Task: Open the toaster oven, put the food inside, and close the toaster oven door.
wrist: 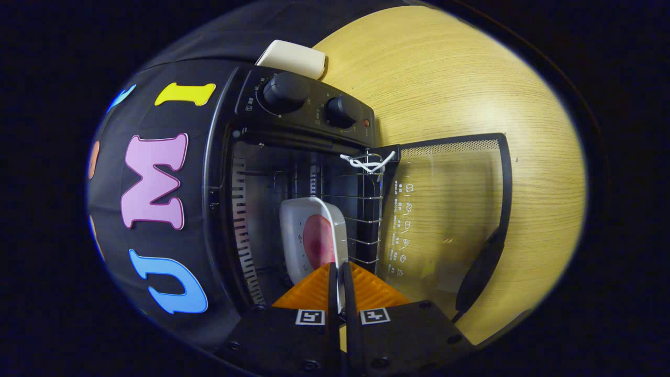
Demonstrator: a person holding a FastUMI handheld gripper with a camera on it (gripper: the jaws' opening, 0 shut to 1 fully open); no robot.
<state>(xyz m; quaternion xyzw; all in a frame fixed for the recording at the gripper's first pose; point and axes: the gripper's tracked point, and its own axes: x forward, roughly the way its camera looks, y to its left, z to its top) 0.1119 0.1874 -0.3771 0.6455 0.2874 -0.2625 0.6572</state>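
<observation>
The black toaster oven [220,173] stands open, its glass door [445,209] folded down flat over the wooden table, with the door handle [479,267] at its outer edge. A white dish [301,235] holding a pink piece of food [319,241] is in the oven's mouth, beside the wire rack [364,209]. My gripper [339,268] is shut on the near rim of the dish, which runs between the two fingers. I cannot tell whether the dish rests on the rack.
Two black knobs [285,91] [340,111] sit on the oven's control panel. A white cord [366,162] is tied to the rack's front. A white box-like object [293,58] lies behind the oven. The light wooden table [445,78] stretches beyond the door.
</observation>
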